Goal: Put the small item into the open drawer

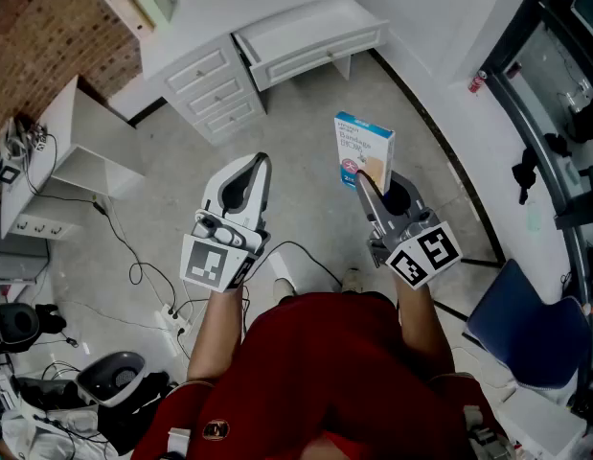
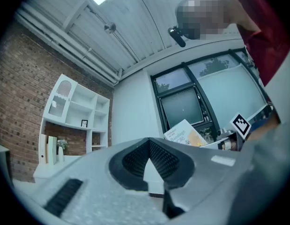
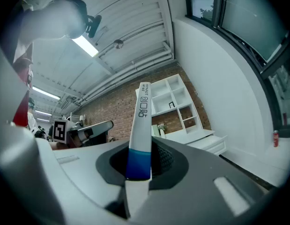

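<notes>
Grey concrete floor [image 1: 310,175] fills the middle of the head view, with a brick wall [image 1: 42,36] at the upper left and a white bench [image 1: 234,12] at the top. Its drawer [image 1: 310,34] is pulled out and open, with a stack of shut drawers just left of it. A white shelf unit [image 1: 80,156] lies by the left edge, and cables [image 1: 133,262] trail over the floor below it.

A person in a red shirt [image 1: 320,372] holds both tools out over the floor. The right tongs [image 1: 359,180] are clamped on a thin white and blue box [image 1: 364,149], gripping its lower blue end so that the box stands up past the tips. In the right gripper view the box shows edge-on between the two pads, pressed on both sides. The box is in the air, well apart from the drawer and nearer the person than the bench.

The left tongs [image 1: 261,160] are closed to a point with nothing between them. In the left gripper view their ribbed pads [image 2: 163,159] meet at the tip. The two tools are held side by side, apart from each other.
</notes>
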Tool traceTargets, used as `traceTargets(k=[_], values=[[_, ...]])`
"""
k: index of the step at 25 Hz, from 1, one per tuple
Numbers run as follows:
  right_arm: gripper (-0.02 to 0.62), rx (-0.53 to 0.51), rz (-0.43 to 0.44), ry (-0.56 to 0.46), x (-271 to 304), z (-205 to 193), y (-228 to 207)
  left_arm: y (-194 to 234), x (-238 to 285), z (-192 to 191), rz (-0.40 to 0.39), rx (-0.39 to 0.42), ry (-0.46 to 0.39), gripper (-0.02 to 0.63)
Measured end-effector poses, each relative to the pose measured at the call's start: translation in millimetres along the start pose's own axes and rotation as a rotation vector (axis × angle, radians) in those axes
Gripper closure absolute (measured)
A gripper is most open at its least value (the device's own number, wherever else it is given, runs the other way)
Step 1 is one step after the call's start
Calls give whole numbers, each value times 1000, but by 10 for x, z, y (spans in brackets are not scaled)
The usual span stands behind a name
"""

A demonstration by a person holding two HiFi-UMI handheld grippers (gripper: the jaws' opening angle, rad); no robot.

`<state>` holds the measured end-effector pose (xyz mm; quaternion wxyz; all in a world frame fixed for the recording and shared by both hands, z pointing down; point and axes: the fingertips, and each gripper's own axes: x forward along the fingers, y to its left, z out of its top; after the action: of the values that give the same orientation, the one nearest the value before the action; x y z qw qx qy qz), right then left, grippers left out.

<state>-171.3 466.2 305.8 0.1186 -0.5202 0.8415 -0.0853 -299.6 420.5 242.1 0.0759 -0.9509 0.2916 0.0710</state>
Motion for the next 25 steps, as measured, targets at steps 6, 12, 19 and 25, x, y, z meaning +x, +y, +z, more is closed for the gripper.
traceTargets(k=[6,12,19,25], values=[[532,24,28,-4,-165,61,-173,-183,164,-57,11,-14,4,607],[532,5,6,42,-495,148,-774,-506,673,-208,16,-24,23,607],[532,-51,-36,98,-457,182,-1404,-527,1102,-454,-3,-39,68,607],[532,-119,-57,106,-198,228,-1908,-367,1505,-663,-13,-42,56,607]])
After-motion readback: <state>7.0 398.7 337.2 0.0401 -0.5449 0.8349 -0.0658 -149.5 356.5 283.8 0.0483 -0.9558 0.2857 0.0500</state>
